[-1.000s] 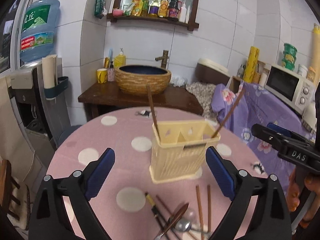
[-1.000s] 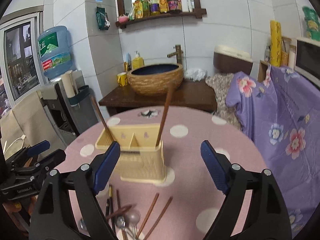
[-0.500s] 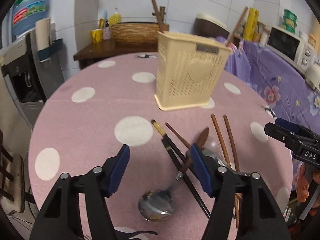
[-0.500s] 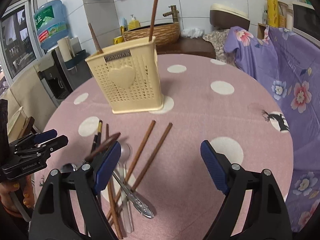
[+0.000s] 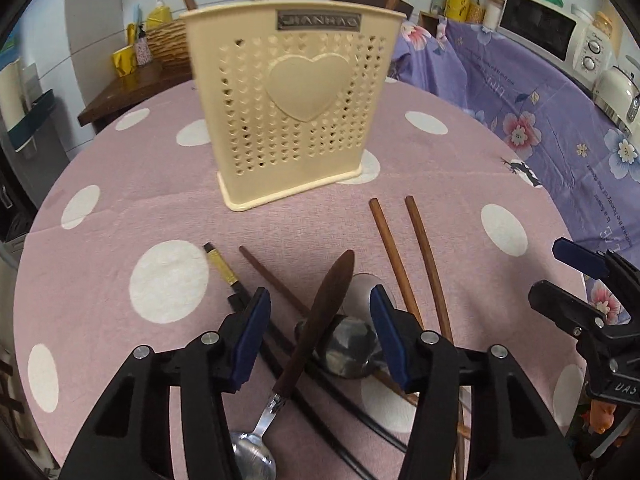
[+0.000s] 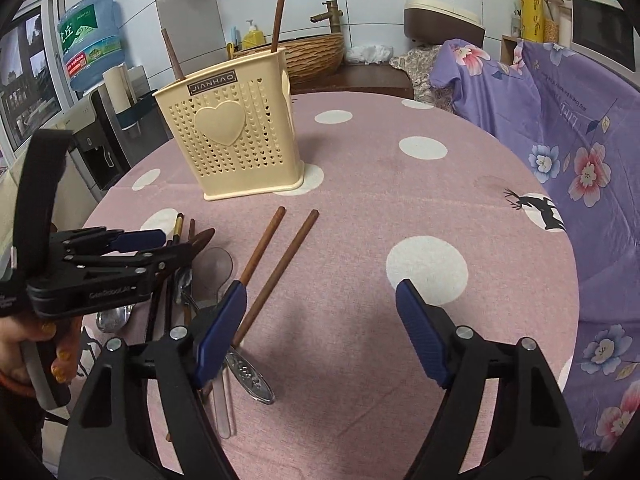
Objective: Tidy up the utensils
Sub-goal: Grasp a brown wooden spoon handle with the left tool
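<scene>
A cream perforated utensil holder (image 5: pixel 296 100) (image 6: pixel 236 132) stands on the pink dotted table (image 5: pixel 120 184), with two brown chopsticks upright in it. In front of it lie loose utensils. My left gripper (image 5: pixel 318 332) is low over them, its jaws closing on either side of a wooden-handled spoon (image 5: pixel 328 292), pads clear of it. Black gold-tipped chopsticks (image 5: pixel 224 272) and a metal spoon (image 5: pixel 348 344) lie under it. Two brown chopsticks (image 5: pixel 400 264) (image 6: pixel 276 264) lie to the right. My right gripper (image 6: pixel 320 332) is closing over bare cloth, its left finger beside those chopsticks.
A purple flowered cloth (image 6: pixel 580 140) covers furniture along the table's right side. A microwave (image 5: pixel 548 28) sits on it. Behind the table are a wicker wash basin (image 6: pixel 316 52) and a water dispenser (image 6: pixel 90 40). A person's hand (image 6: pixel 24 352) holds the left gripper (image 6: pixel 176 244).
Both grippers have dropped toward the table and tilted down at the loose utensils. The left jaws have narrowed around the wooden-handled spoon. The right jaws have narrowed slightly.
</scene>
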`<state>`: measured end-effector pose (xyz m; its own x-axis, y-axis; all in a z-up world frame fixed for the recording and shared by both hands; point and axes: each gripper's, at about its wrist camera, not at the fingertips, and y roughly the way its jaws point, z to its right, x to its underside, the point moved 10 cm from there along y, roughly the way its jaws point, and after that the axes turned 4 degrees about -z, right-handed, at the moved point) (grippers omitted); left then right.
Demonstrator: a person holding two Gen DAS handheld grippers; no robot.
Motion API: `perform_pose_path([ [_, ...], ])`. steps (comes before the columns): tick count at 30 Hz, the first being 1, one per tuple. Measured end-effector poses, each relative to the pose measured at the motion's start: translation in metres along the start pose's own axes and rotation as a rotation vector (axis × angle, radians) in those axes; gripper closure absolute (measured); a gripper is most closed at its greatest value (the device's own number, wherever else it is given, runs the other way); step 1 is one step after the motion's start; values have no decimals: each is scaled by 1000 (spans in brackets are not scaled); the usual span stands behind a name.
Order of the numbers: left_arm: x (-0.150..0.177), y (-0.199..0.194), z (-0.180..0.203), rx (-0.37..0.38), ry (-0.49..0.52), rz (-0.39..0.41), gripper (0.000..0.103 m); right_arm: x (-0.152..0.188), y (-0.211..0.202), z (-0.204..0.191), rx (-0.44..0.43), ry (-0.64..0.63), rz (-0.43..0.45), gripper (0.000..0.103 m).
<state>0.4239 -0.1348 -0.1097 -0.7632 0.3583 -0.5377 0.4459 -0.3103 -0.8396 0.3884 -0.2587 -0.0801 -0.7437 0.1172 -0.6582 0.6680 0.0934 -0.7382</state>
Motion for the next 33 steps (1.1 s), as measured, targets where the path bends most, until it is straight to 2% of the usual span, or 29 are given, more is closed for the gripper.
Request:
perform_pose_path([
  [3, -1, 10, 1, -19, 15, -28, 57, 0, 3, 5, 2, 8, -9, 29],
  [9, -2, 20, -1, -33, 17, -55, 80, -6, 23, 1, -6, 50, -80, 40],
  [16, -9, 10, -13, -66, -8, -24, 83, -20, 71, -15, -7, 143, -204, 57],
  [21, -17, -1, -28, -78, -37, 3, 86, -31, 92, -19, 109, 124, -228, 66],
  [26, -24, -11, -45, -84, -87, 24, 87, -31, 105, -24, 115, 164, -264, 69],
  [29, -27, -17, -51, -87, -105, 40, 87, -37, 109, -22, 176, 145, -247, 80],
  [33, -30, -21, -55, -94, -117, 54, 87, -44, 113, -15, 202, 155, -239, 92],
])
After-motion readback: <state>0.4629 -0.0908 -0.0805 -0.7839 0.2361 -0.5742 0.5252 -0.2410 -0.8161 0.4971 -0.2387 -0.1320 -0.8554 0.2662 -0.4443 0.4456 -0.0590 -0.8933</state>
